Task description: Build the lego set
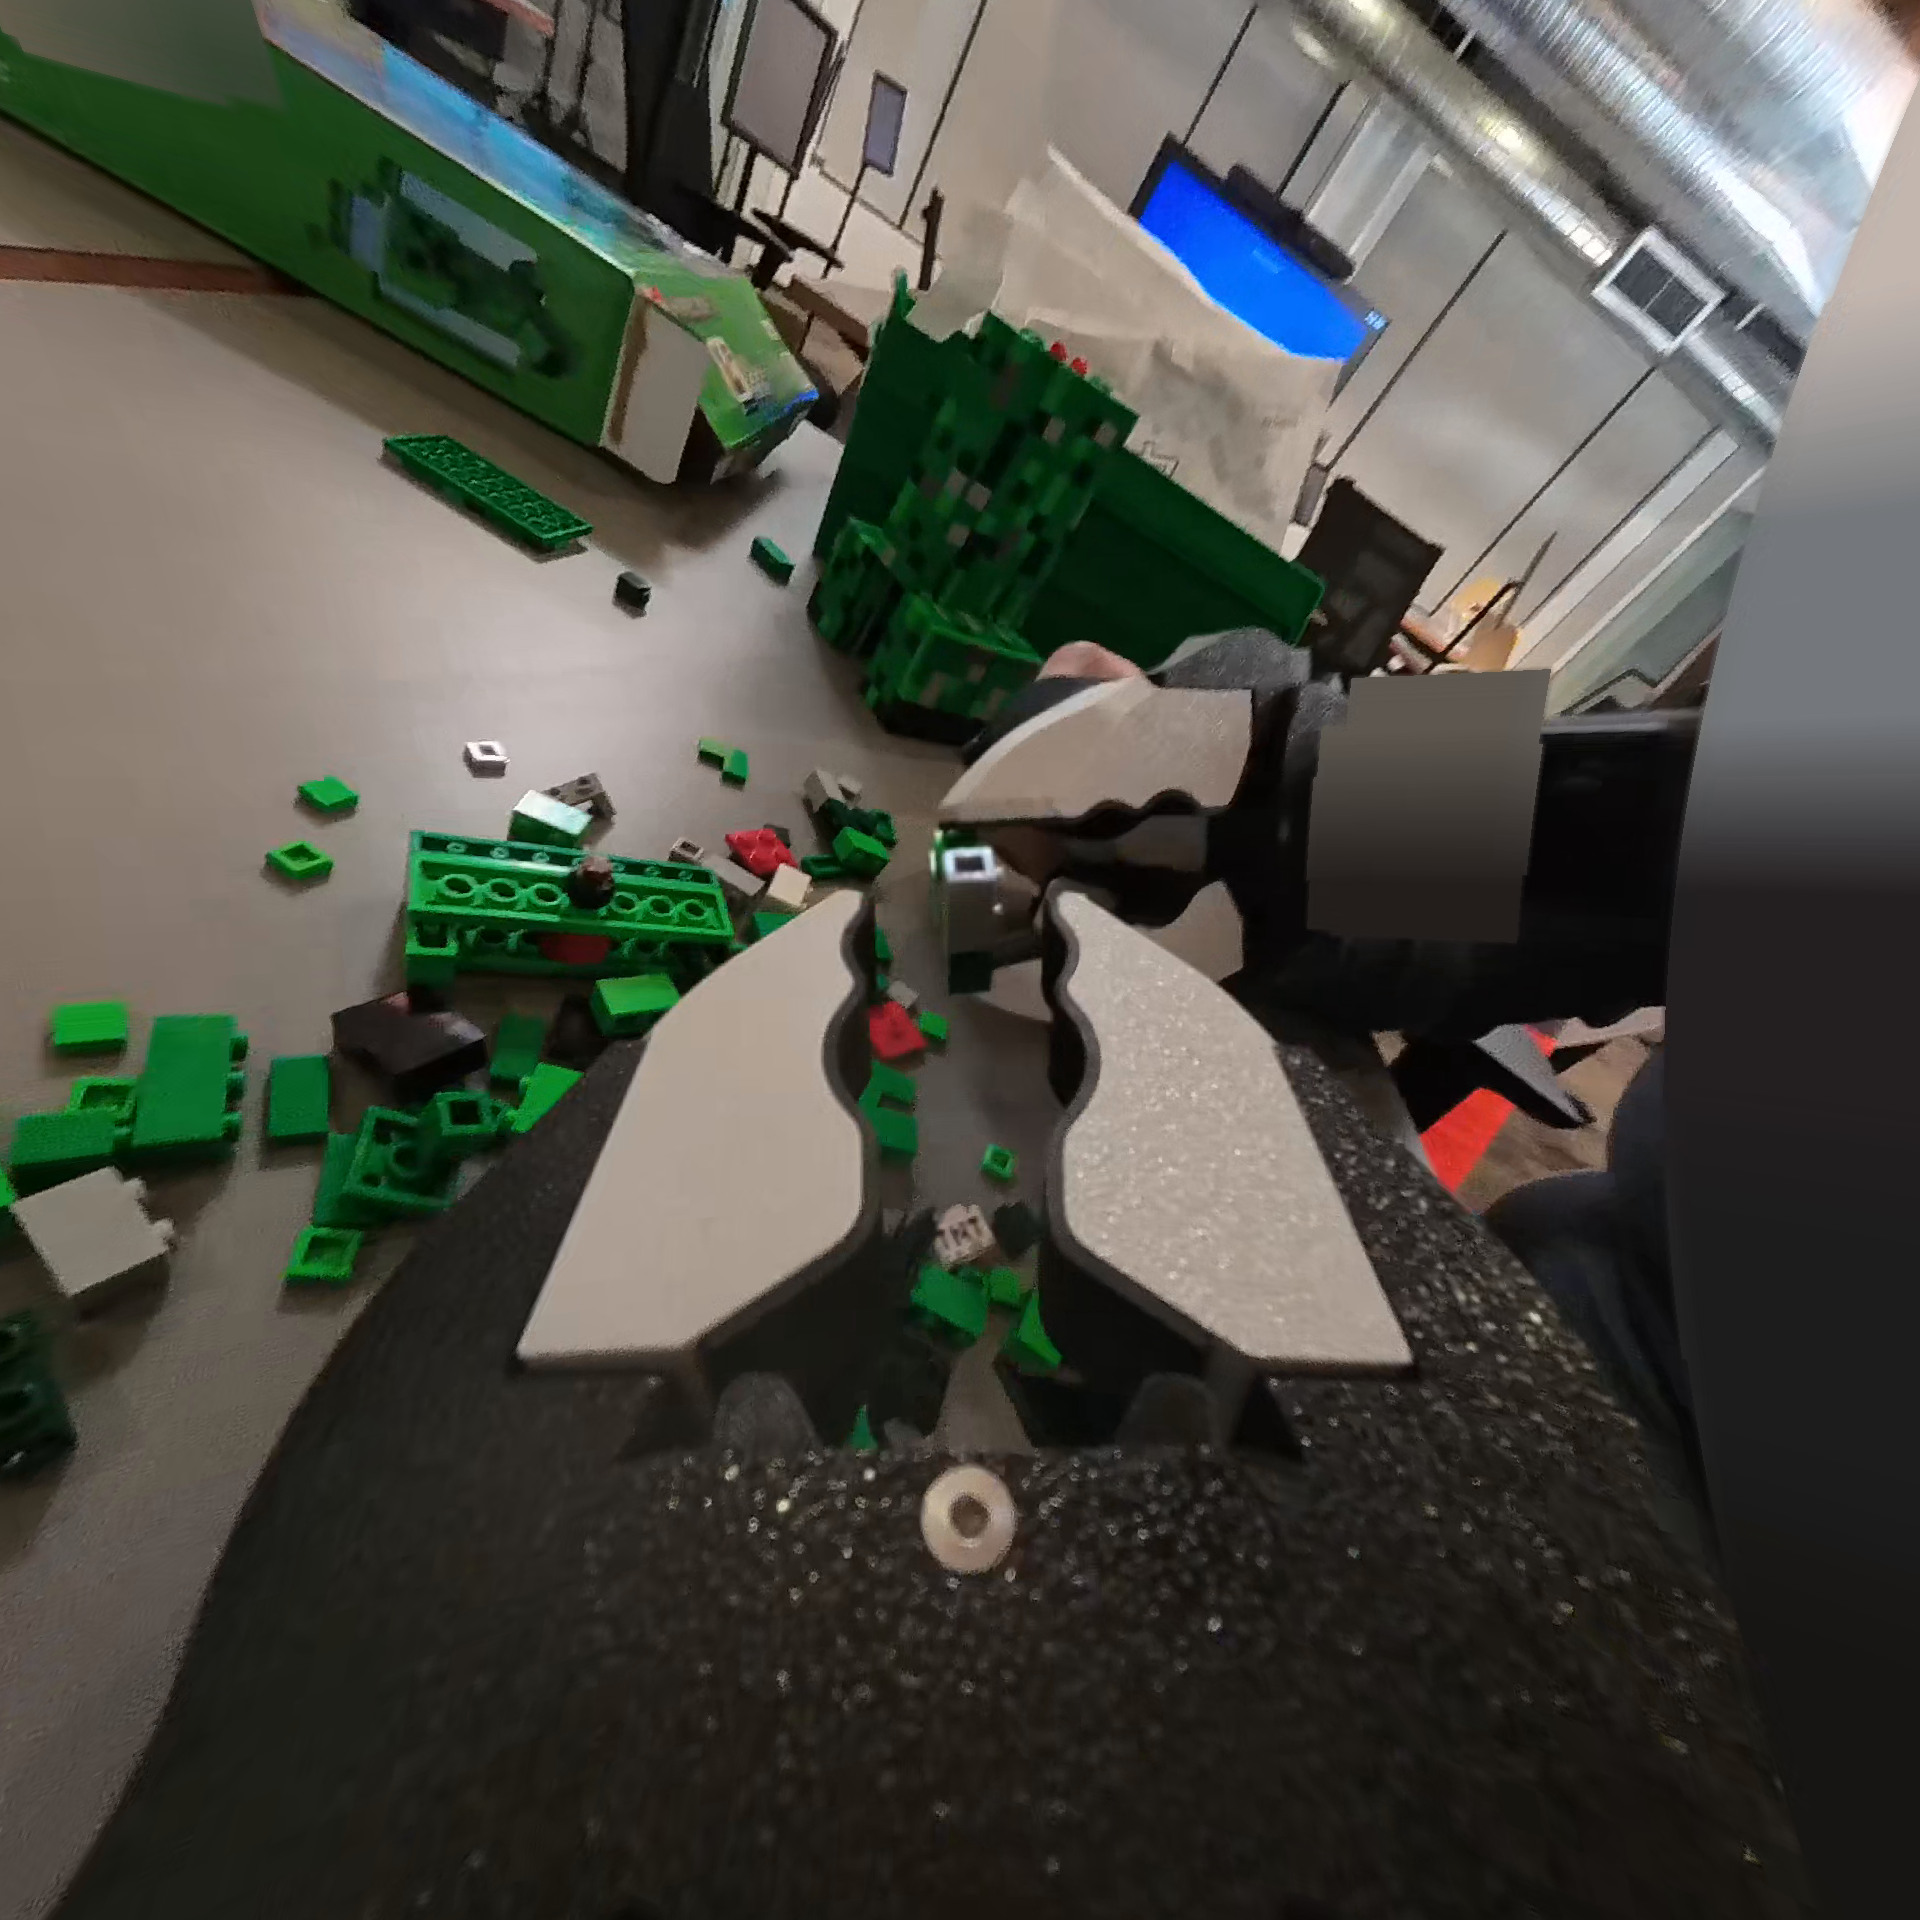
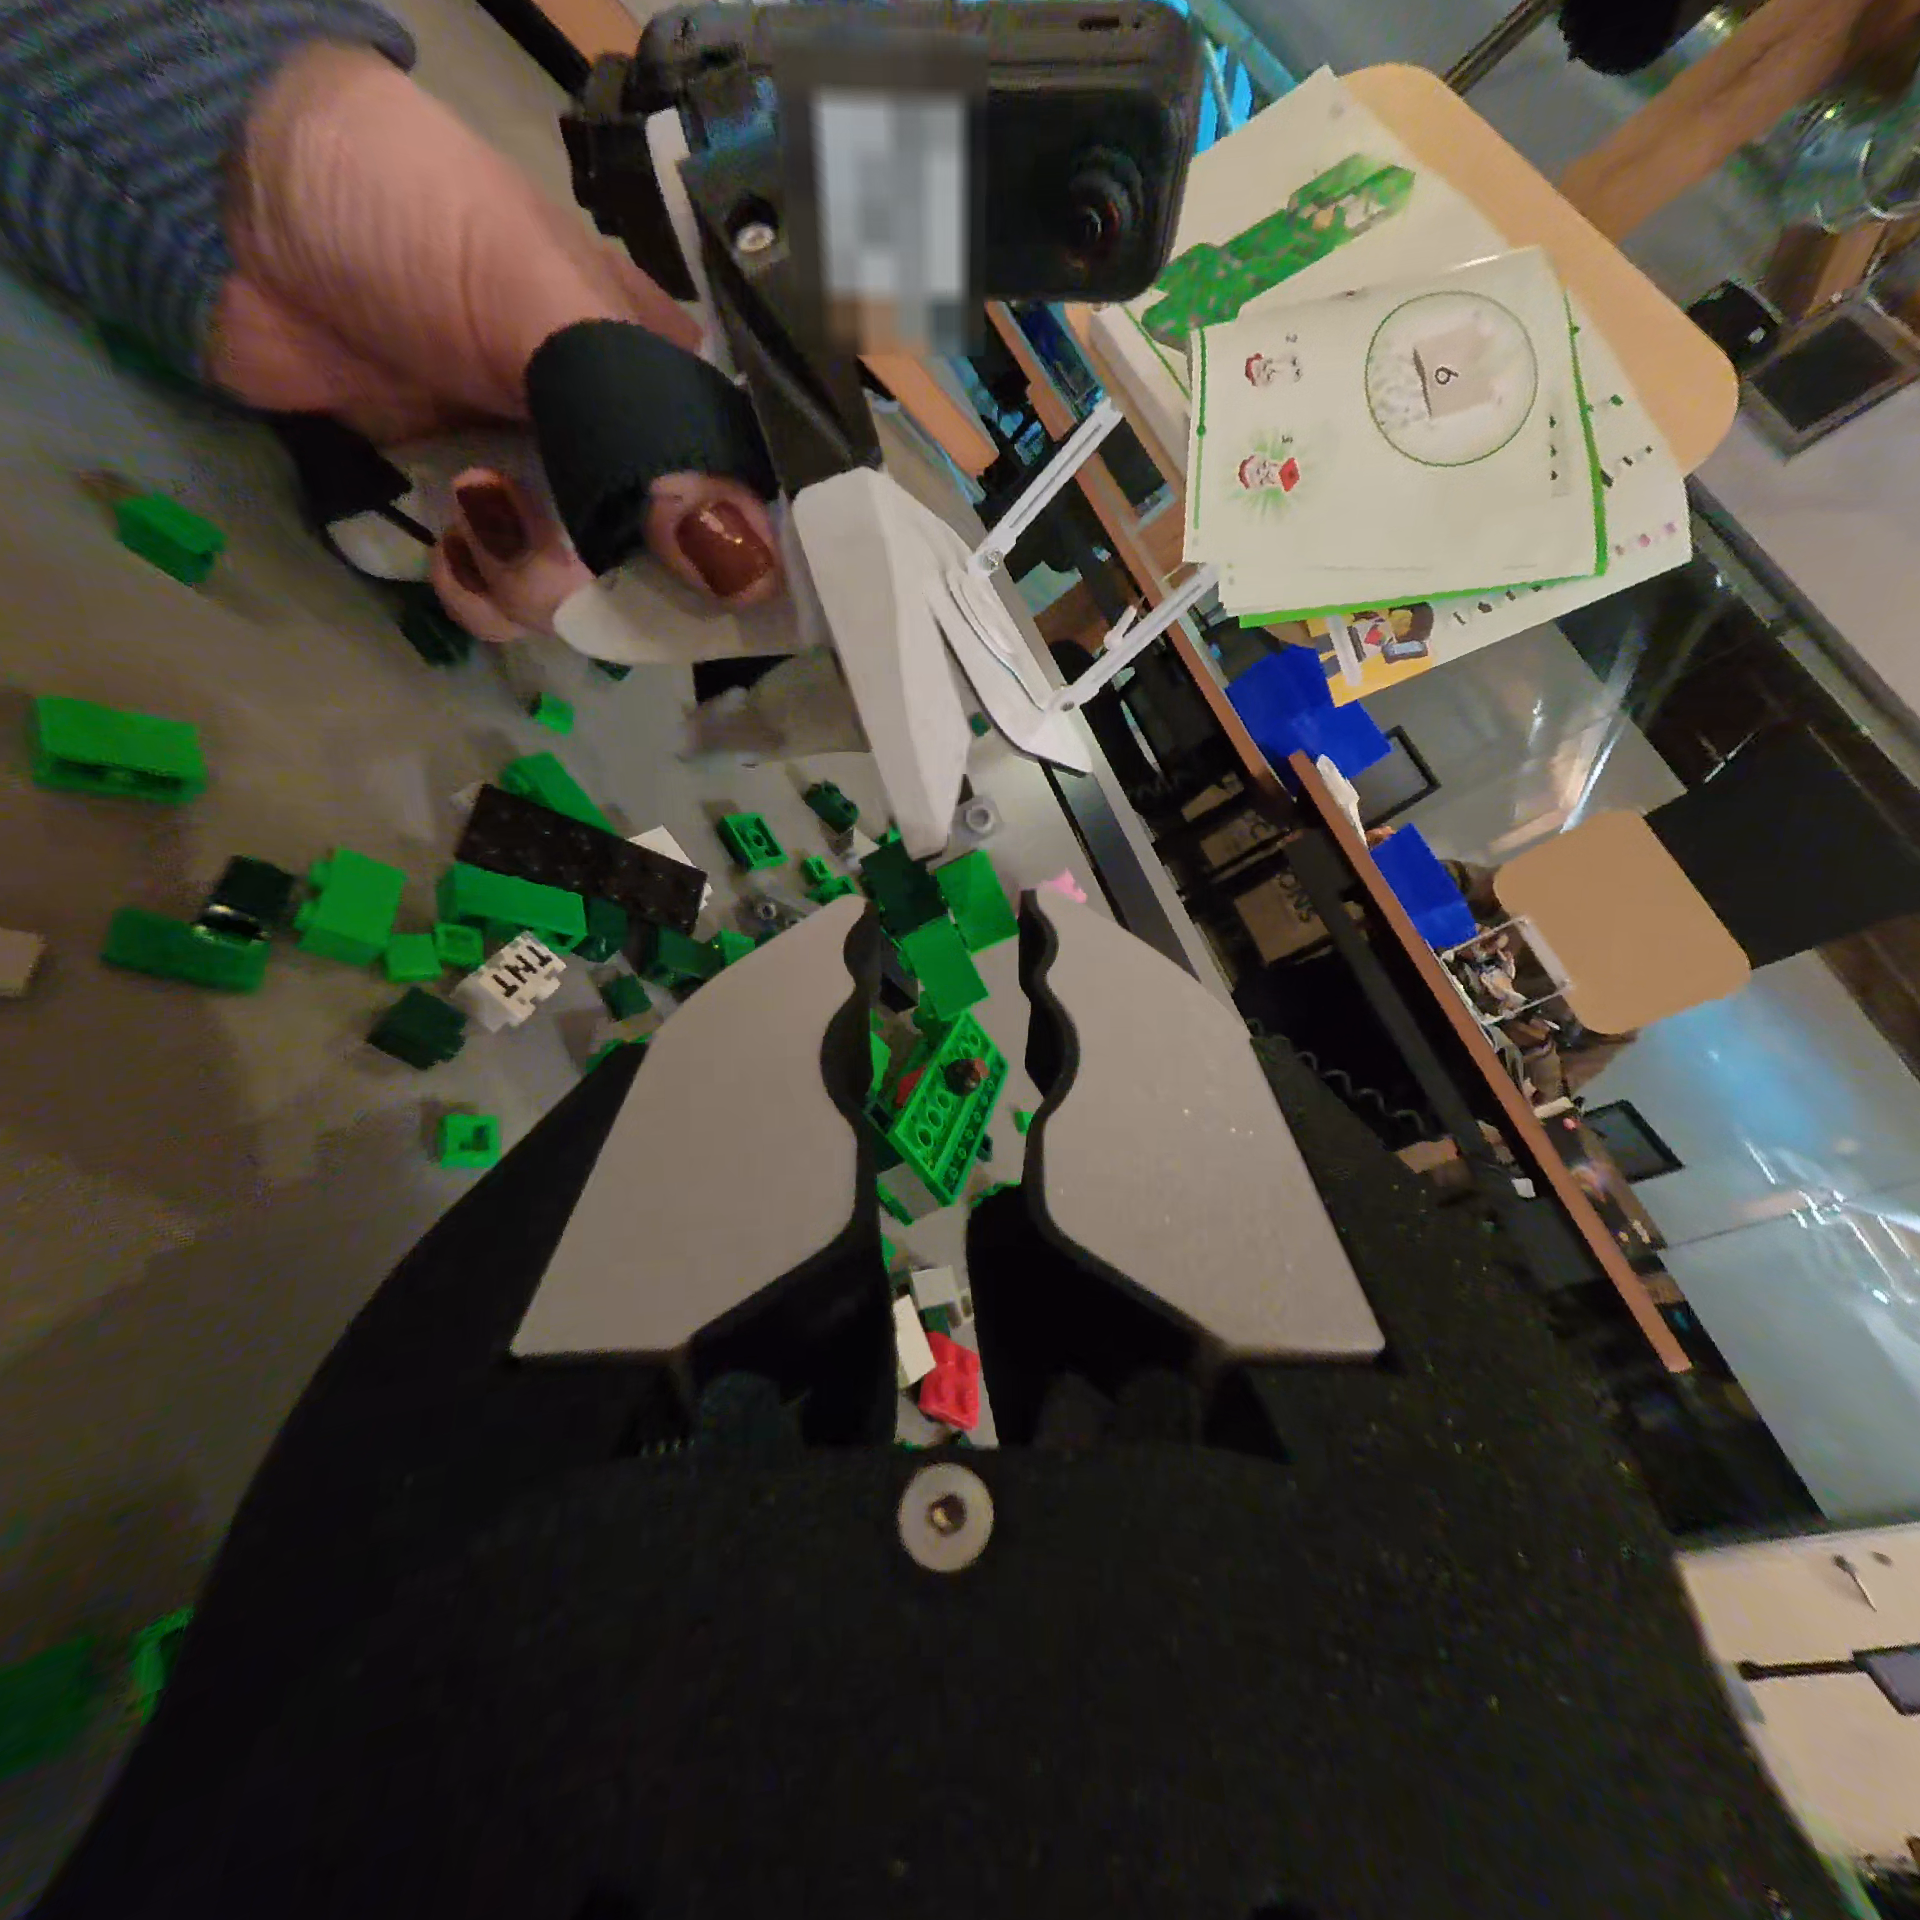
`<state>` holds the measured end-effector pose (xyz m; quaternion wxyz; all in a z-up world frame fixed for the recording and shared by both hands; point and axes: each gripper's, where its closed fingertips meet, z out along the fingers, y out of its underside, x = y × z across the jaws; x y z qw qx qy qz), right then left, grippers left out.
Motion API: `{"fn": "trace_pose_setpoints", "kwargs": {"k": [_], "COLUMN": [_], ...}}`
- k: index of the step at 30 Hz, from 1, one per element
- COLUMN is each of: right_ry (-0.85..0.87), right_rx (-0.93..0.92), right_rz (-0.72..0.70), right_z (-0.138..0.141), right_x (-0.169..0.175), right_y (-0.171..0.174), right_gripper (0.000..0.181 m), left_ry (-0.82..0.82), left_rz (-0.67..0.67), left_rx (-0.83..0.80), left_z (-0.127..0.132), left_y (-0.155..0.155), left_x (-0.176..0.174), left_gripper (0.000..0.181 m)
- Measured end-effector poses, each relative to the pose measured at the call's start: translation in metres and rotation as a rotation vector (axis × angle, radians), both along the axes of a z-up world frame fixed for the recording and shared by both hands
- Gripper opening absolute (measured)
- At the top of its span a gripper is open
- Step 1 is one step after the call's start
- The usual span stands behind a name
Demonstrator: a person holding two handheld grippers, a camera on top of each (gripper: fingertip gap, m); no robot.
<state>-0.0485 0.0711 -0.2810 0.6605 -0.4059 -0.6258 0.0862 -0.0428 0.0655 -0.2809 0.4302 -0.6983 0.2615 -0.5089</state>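
Hovering over a messy pile of loose bricks, both grippers meet mid-bench. Progress check: the big green creeper-style build (image 1: 977, 520) stands at the far side, looks mostly assembled, w/ the set box (image 1: 436, 249) lying behind it. Plenty left tho: loose green, black, grey & red pieces scattered across the bench (image 1: 208, 623), plus a green holed sub-assembly (image 1: 561, 914) lying apart from the main build. Instruction booklet (image 2: 1392, 436) lies open past the bench edge, on another surface.

Right gripper (image 1: 1023, 883) comes in sideways from the right, its fingers pinching a small grey-and-green brick stack (image 1: 971, 904) just above the pile. From its own cam that stack isn't clear, so going by the left view. Left gripper (image 1: 961, 914) points fwd at that same stack, fingers spread a bit, nothing between them; tips just beside the piece, prob. lining up to take or steady it.

A hand (image 2: 436, 312) w/ a black strap across the fingers grips the left tool, tilted steeply down toward the pile. Green plate (image 1: 488, 488) lies well apart, near the box.
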Motion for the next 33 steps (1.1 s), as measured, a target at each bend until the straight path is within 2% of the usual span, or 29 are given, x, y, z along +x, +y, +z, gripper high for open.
{"fn": "trace_pose_setpoints", "kwargs": {"k": [1,4,6,8,11,13,16,19,21,24,26,29,31,33], "right_ry": [-0.003,-0.003,0.053,0.166,0.297,0.318,0.273,0.222,0.196,0.135,-0.021,-0.269,-0.319,-0.276], "right_rx": [0.006,-0.006,-0.085,-0.254,-0.634,-0.821,-0.938,-0.936,-0.938,-0.923,-0.766,-0.460,-0.403,-0.448], "right_rz": [0.002,0.037,0.108,0.207,0.321,0.398,0.407,0.402,0.419,0.458,0.438,0.257,0.208,0.209], "right_z": [0.000,-0.003,0.000,0.011,0.025,0.027,0.021,0.015,0.014,0.009,-0.008,-0.045,-0.053,-0.049], "right_x": [0.000,-0.001,0.000,0.002,0.009,0.012,0.009,0.005,0.004,0.006,0.011,0.021,0.021,0.017], "right_y": [-0.001,-0.006,-0.012,-0.019,-0.018,-0.019,-0.017,-0.022,-0.026,-0.033,-0.035,-0.017,-0.013,-0.015], "right_gripper": [0.025,0.025,0.025,0.024,0.030,0.029,0.030,0.026,0.010,0.007,0.008,0.008,0.008,0.008], "left_ry": [-0.025,-0.019,-0.034,-0.079,-0.157,-0.199,-0.199,-0.178,-0.167,-0.150,-0.051,-0.007,-0.001,-0.006], "left_rz": [-0.010,-0.023,-0.060,-0.087,-0.067,-0.065,-0.099,-0.126,-0.136,-0.205,-0.260,-0.265,-0.218,-0.178], "left_rx": [-0.005,-0.009,0.006,0.032,0.084,0.127,0.144,0.160,0.162,0.148,0.131,0.147,0.142,0.148], "left_z": [0.003,0.000,0.003,0.009,0.021,0.028,0.029,0.028,0.027,0.024,0.013,0.009,0.008,0.009], "left_y": [-0.001,-0.003,-0.008,-0.012,-0.011,-0.012,-0.016,-0.020,-0.021,-0.030,-0.036,-0.038,-0.032,-0.026], "left_x": [0.002,0.007,0.008,0.006,-0.001,-0.005,-0.002,0.002,0.003,0.005,0.010,0.013,0.011,0.008], "left_gripper": [0.029,0.010,0.010,0.009,0.009,0.009,0.009,0.009,0.009,0.009,0.009,0.009,0.009,0.009]}}
